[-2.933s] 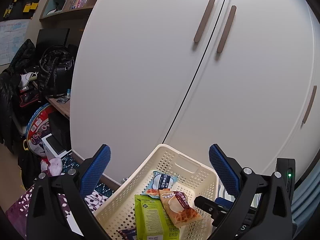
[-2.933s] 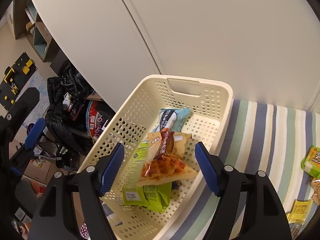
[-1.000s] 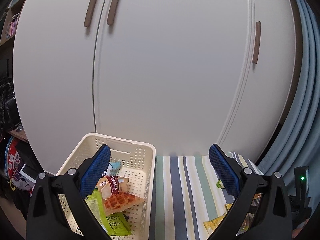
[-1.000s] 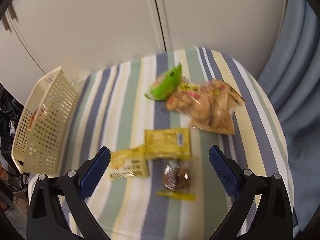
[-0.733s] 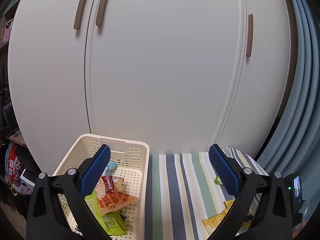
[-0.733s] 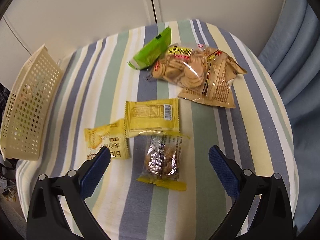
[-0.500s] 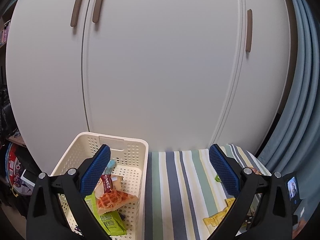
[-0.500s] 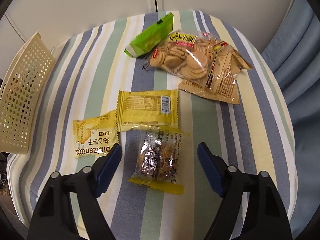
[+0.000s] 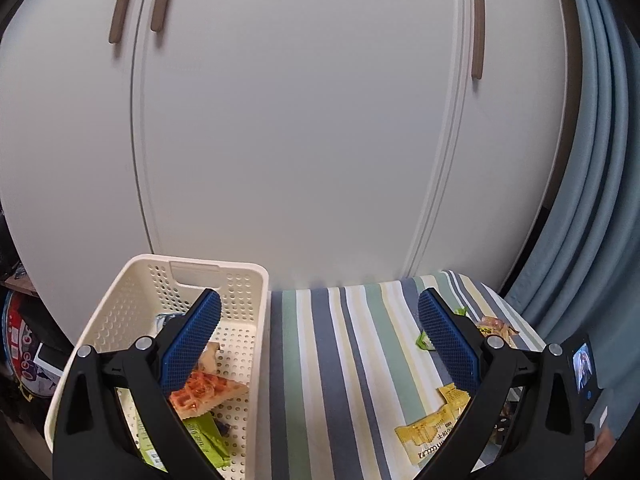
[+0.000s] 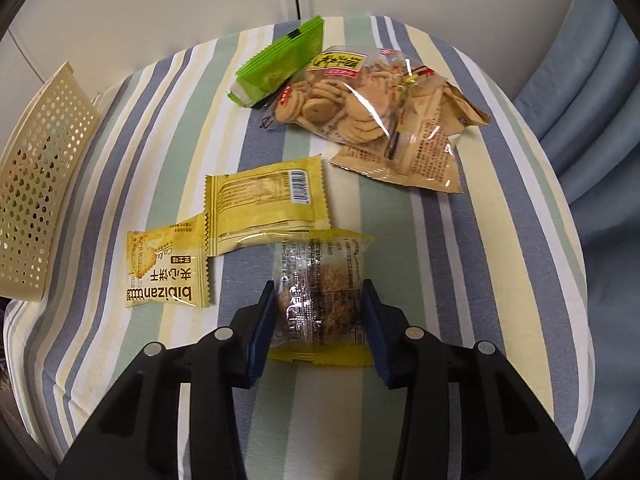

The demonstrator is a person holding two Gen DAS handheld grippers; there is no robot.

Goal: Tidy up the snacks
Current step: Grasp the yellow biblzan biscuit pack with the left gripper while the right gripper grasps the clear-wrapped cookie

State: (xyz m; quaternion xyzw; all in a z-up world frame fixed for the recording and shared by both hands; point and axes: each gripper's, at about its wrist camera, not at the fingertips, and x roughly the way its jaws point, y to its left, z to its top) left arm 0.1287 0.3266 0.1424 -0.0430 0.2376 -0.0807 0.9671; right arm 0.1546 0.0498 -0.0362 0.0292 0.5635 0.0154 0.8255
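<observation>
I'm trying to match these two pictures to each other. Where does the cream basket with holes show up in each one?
Left wrist view: the basket sits lower left, seen from above, with snacks inside.
Right wrist view: the basket is at the far left edge; only its holed side wall shows.
Shared landmark: the striped cloth, lying to the right of the basket in both.

Clear, yellow-edged snack packet flat on striped cloth, beside yellow wrappers.

Right tongs now narrowed, seemingly touching the clear snack packet.
</observation>
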